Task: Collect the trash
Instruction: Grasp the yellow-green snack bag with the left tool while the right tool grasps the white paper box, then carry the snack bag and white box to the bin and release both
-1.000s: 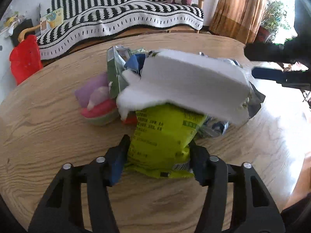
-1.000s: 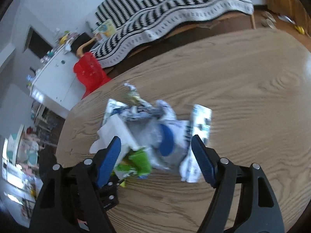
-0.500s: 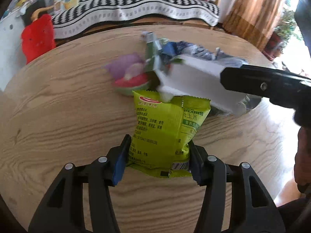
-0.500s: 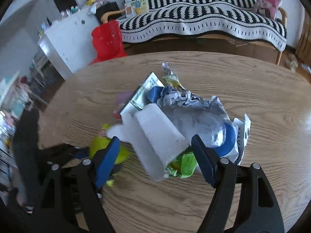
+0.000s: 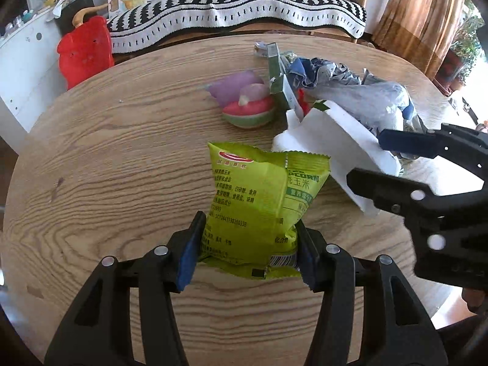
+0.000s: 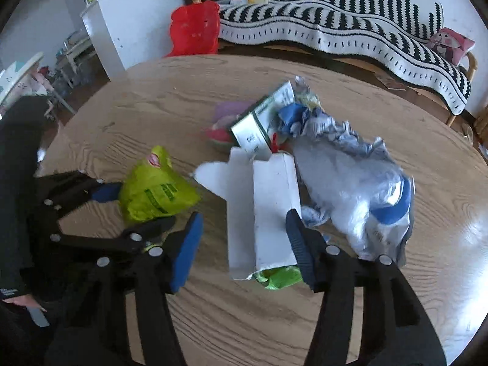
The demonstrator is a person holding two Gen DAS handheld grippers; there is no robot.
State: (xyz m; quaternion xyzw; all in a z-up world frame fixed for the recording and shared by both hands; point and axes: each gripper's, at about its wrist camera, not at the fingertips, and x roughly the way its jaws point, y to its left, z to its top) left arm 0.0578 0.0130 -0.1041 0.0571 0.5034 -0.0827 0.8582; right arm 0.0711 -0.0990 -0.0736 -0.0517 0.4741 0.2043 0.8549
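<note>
My left gripper [image 5: 248,251] is shut on the bottom of a lime-green snack bag [image 5: 259,201], held just above the round wooden table [image 5: 106,183]; the bag also shows in the right wrist view [image 6: 155,193]. My right gripper [image 6: 244,250] is open, its jaws astride the near end of a white opened carton [image 6: 268,213]. The same carton [image 5: 332,140] lies right of the bag. Behind it sit a crumpled silver-blue bag [image 6: 357,183], a green-white box [image 6: 259,125] and a pink-green wrapper [image 5: 248,109].
A red plastic bag [image 5: 85,48] and a white cabinet [image 6: 131,24] stand beyond the table's far left. A black-and-white striped sofa cover [image 5: 238,3] runs along the back. A brown curtain [image 5: 427,18] hangs at the right.
My left gripper has pulled the green bag back out from under the white carton. My right gripper has swung in over the pile and now straddles the carton.
</note>
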